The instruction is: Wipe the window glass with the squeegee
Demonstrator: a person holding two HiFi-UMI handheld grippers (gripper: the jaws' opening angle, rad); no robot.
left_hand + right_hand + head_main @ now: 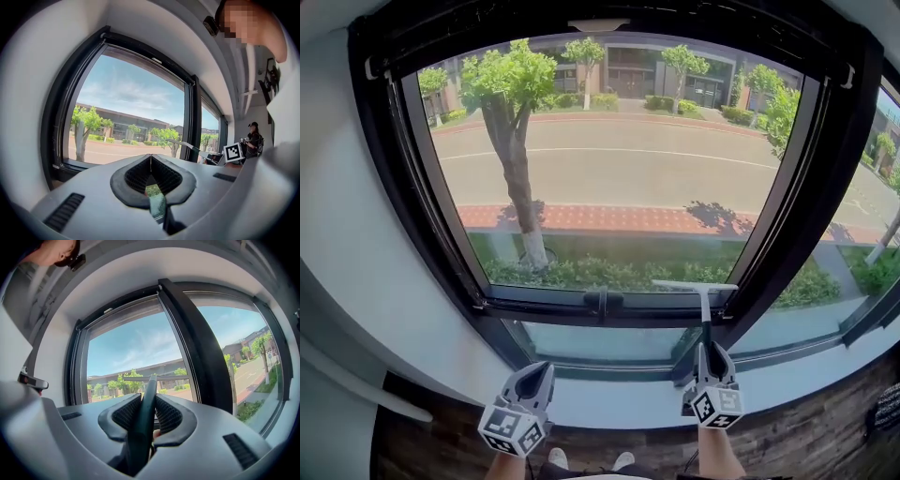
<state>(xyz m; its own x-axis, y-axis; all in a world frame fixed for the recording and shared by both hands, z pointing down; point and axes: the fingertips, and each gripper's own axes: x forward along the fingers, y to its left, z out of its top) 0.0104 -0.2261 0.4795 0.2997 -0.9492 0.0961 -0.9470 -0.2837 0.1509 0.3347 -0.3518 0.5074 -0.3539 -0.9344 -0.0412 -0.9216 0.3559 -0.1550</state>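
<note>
The right gripper (709, 352) is clamped on the dark handle of the squeegee (705, 314), which rises straight ahead of its jaws. The squeegee's pale blade lies crosswise at the far end of the handle, in front of the lower right part of the window glass (619, 178) and just above the black frame (544, 298). Whether the blade touches the glass cannot be told. To this gripper's left and apart from it, the left gripper (536, 373) has its jaws pressed together with nothing between them, over the pale sill (609, 398).

Squeegee (704, 307) before window glass (619, 178), low right
</note>
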